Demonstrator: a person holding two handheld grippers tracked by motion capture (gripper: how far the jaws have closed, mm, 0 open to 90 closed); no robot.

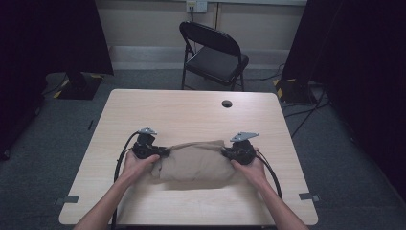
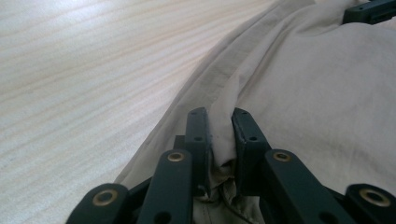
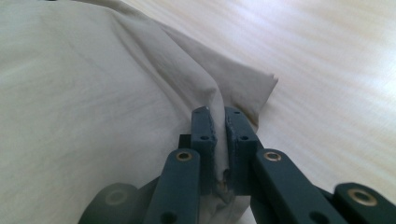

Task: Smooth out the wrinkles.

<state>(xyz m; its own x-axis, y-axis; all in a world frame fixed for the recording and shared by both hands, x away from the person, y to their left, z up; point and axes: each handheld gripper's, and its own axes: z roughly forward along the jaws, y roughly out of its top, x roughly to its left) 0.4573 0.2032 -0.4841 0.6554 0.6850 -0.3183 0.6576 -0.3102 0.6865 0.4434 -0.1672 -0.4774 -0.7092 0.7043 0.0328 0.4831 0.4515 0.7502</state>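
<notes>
A beige cloth of soft, matt woven fabric lies creased and folded, with a stitched hem running along one edge and faint wrinkles across its surface. It rests on a bench of pale wood-look laminate, smooth with a low sheen and fine straight grain lines. The left tongs and the right tongs are matt black hard plastic with slightly scuffed edges, joined by brass-coloured metal pivot pins that catch a little light. A grey metal plate sits on top of each. Behind the bench stands a folding chair with a glossy black metal frame and a padded, dull black seat. The floor is rough grey carpet.
</notes>
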